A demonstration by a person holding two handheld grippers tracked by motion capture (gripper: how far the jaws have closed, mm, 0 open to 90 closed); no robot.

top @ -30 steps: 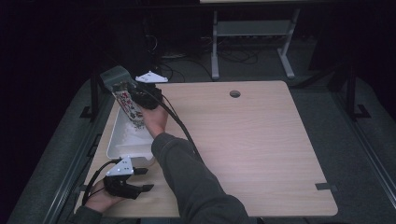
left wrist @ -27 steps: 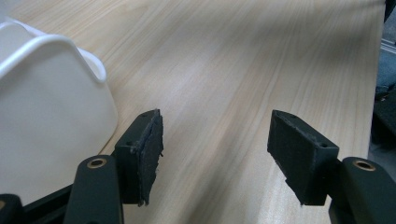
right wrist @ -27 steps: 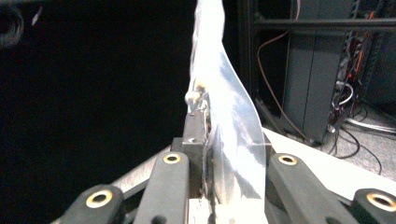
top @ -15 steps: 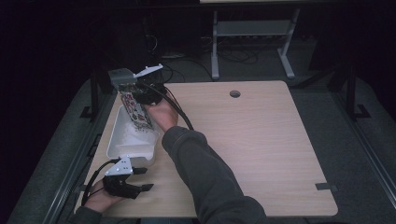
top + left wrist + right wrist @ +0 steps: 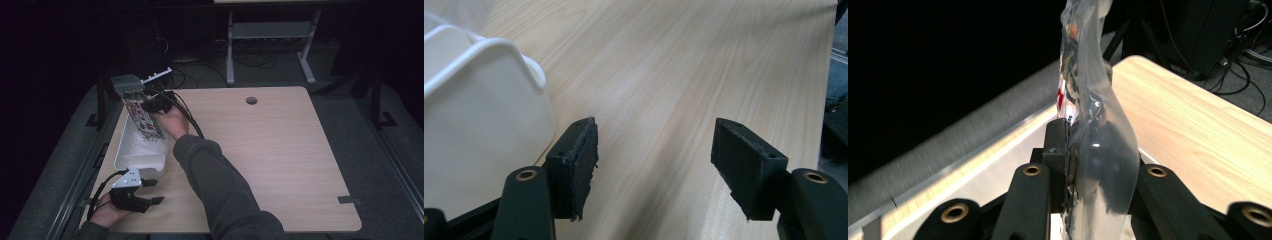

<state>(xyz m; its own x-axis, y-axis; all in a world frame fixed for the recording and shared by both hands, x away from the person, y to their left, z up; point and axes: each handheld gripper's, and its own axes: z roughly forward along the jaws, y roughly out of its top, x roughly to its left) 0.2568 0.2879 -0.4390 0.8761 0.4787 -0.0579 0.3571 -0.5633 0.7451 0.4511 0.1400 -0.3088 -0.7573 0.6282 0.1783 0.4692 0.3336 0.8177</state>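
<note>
Since the earlier frames, right gripper point(image 5: 152, 107) had travelled farther along the white bin point(image 5: 121, 152) toward the table's far-left corner, carrying the clear packet point(image 5: 141, 116) higher above the bin; left gripper point(image 5: 145, 192) had stayed where it was at the near edge.

Item: clear packet, plastic, printed red and dark. Location: pinched between the right gripper's jaws, which stood nearly closed with only the film's thickness between them. In the right gripper view the packet point(image 5: 1095, 145) rose from between the jaws, upright and slightly twisted, its upper part extending well beyond the fingertips. Its lower end hung just above the bin interior in the high view; contact with the bin could not be told.

Item: white bin, plastic, rounded rim. Location: just beside the left jaw of the left gripper point(image 5: 656, 160), corner point(image 5: 479, 125) close to that jaw but apart from it.

Item: left gripper. Jaws stood wide apart, holding nothing, bare wooden table point(image 5: 684, 75) lying between and ahead of them.
</note>
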